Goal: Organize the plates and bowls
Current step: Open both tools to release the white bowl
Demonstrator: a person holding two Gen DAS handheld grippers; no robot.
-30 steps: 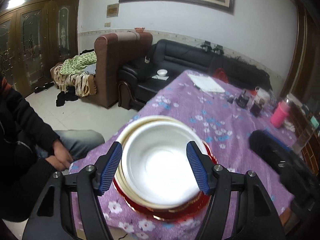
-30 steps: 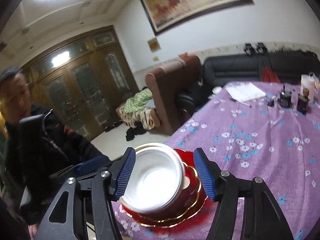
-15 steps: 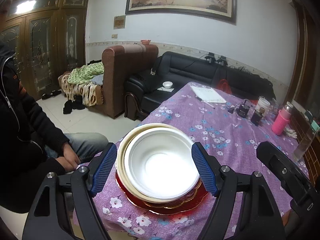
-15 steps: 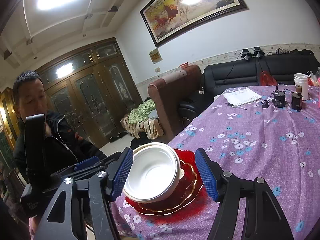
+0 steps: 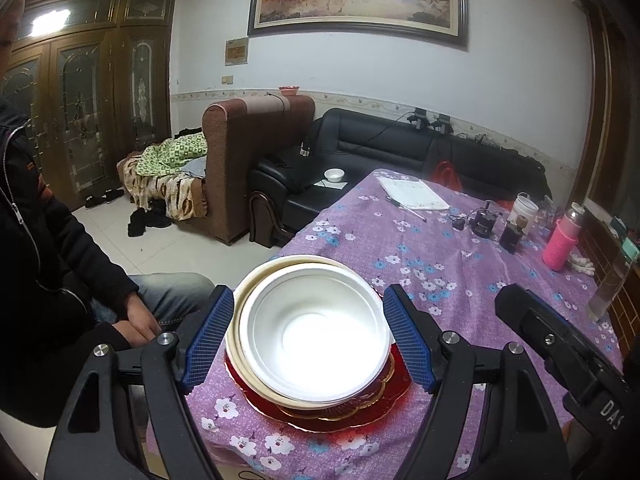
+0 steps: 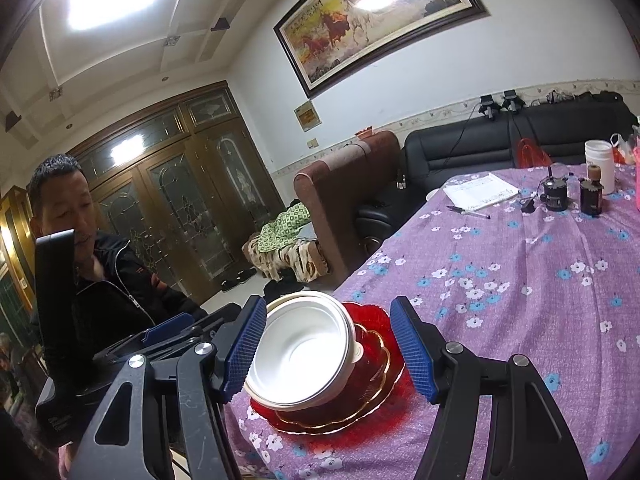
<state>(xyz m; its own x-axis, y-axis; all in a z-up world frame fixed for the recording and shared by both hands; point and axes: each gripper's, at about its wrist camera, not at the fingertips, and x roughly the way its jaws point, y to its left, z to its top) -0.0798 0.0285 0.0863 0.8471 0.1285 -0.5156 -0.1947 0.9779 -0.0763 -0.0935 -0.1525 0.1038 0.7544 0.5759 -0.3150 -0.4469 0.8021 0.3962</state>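
White round plastic bowl (image 5: 316, 328) sits nested in a cream bowl (image 5: 256, 364), both stacked on a scalloped amber glass plate (image 6: 372, 384) over a red glass plate (image 5: 384, 408), at the near corner of the purple floral-cloth surface (image 5: 440, 264). Left gripper (image 5: 308, 342) brackets the stack, jaws spread wide, blue pads clear of both rims, nothing gripped. Right gripper (image 6: 328, 348) frames the same stack from the other side, jaws also released, nothing between the pads touching. My read: stack is built, step in hand is letting go and backing off. Do it well by pulling straight back along the finger line, keeping jaws wide so no pad catches the white rim; the bowls sit off-centre toward the surface edge and look tippy, and the plates are close to the drop. Nudge to centre only if needed, low on the cream bowl. Count: two bowls, two plates in the stack; one small white bowl (image 5: 334, 175) on the black sofa; a person sits left, one hand (image 5: 138, 322) on a knee.
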